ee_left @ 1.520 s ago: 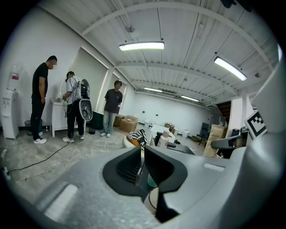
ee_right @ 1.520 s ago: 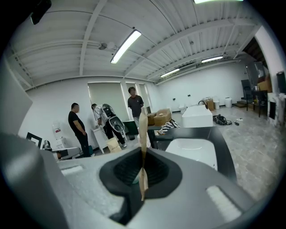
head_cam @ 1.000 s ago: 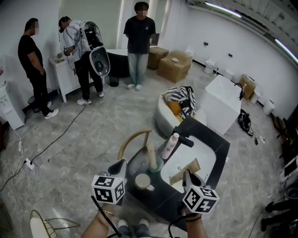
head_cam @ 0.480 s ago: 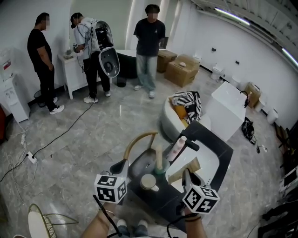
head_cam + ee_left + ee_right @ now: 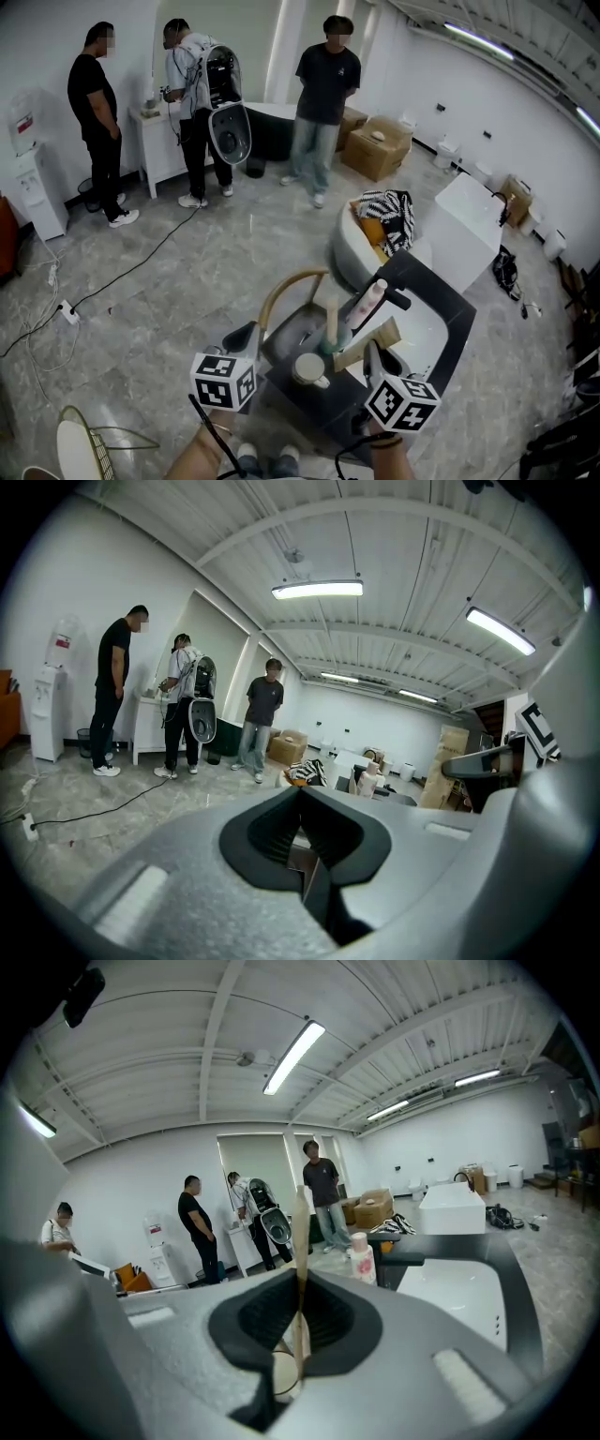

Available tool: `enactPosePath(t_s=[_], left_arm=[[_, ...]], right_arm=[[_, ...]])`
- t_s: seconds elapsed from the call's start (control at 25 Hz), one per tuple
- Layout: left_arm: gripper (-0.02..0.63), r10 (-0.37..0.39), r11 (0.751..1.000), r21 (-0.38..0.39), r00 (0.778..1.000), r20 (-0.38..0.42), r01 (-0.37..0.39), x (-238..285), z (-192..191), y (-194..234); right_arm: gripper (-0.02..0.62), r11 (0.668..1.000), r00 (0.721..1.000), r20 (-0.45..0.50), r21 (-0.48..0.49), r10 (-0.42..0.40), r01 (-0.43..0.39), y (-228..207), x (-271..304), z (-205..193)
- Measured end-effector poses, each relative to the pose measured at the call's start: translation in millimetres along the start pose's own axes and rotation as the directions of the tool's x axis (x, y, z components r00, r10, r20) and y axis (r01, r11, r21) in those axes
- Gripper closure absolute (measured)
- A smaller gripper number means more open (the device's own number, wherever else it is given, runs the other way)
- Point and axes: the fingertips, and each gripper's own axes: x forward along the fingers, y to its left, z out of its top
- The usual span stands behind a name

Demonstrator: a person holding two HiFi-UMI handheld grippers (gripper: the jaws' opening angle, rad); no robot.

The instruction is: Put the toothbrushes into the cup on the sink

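Your view has swung since a second ago, so the dark matte counter (image 5: 427,281) and its round cream cup (image 5: 308,367) sit further right, nearer your right hand-held gripper (image 5: 373,352). That gripper is clamped on a thin flat tan strip (image 5: 301,1232), seen edge-on. Your left hand-held gripper (image 5: 247,335) is fully closed, with nothing visibly held. The cup stands beside the glossy white basin (image 5: 417,328).

Cream cup (image 5: 309,367) upright on dark sink (image 5: 441,296) — tan toothbrush pack (image 5: 367,343) slanted nearby.
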Motion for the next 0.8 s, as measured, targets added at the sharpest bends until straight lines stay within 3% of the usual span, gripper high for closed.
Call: enactPosePath(t_s=[0.8], left_arm=[[0.597,0.068,0.998,-0.018,0.997,-0.022,-0.068,-30.9,-21.2,44.6]], right_arm=[[0.588,0.998,0.997,-0.047,0.04,0.053,-0.051,34.4,21.3,-36.7]])
